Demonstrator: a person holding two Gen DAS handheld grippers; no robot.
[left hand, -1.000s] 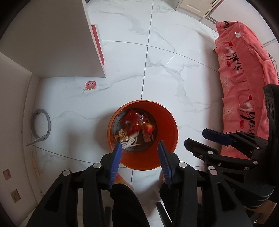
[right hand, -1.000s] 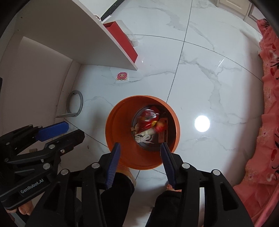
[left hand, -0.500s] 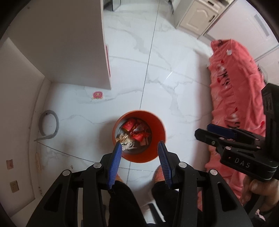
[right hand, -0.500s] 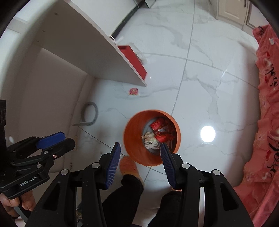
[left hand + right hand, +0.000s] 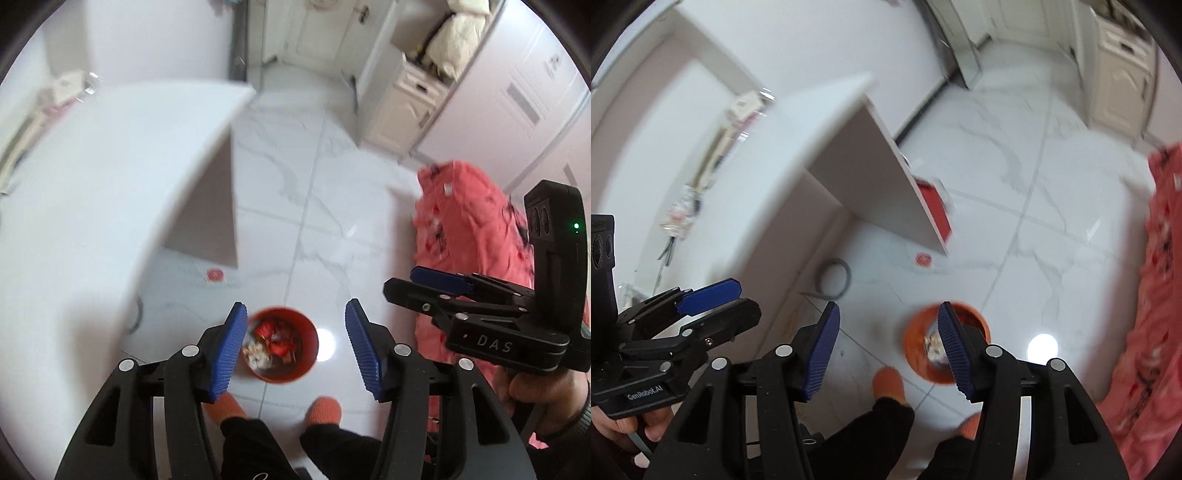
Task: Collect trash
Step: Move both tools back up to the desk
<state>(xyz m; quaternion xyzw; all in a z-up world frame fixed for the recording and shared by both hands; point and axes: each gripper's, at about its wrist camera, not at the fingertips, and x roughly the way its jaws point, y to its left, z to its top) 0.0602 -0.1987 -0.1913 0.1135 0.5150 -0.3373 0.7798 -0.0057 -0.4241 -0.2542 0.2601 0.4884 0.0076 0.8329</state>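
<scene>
Left claw (image 5: pixel 295 345), blue pads (image 5: pixel 227 354) spread wide, nothing between them; held high above the floor (image 5: pixel 288 206), aimed steeply down. Right claw (image 5: pixel 888 345) likewise spread and empty, at much the same height, just right of the left one. Directly below, between the left pads: orange bin (image 5: pixel 282 345) standing upright on the floor, red wrappers and pale scraps (image 5: pixel 271 341) lying inside. Bin close to the feet in orange slippers (image 5: pixel 325 410), probably kept there as the drop point. Farther off, left of the bin, near the foot of the white counter (image 5: pixel 110 177): small red-and-white sticker or wrapper (image 5: pixel 215 275) flat on the tile, apparently uncollected. Grey ring (image 5: pixel 833 278) beside the counter base. Pink bedspread (image 5: pixel 476 229) at far right. Both views motion-blurred. Raised, empty pose judged to suit searching the floor or counter for the next piece.
</scene>
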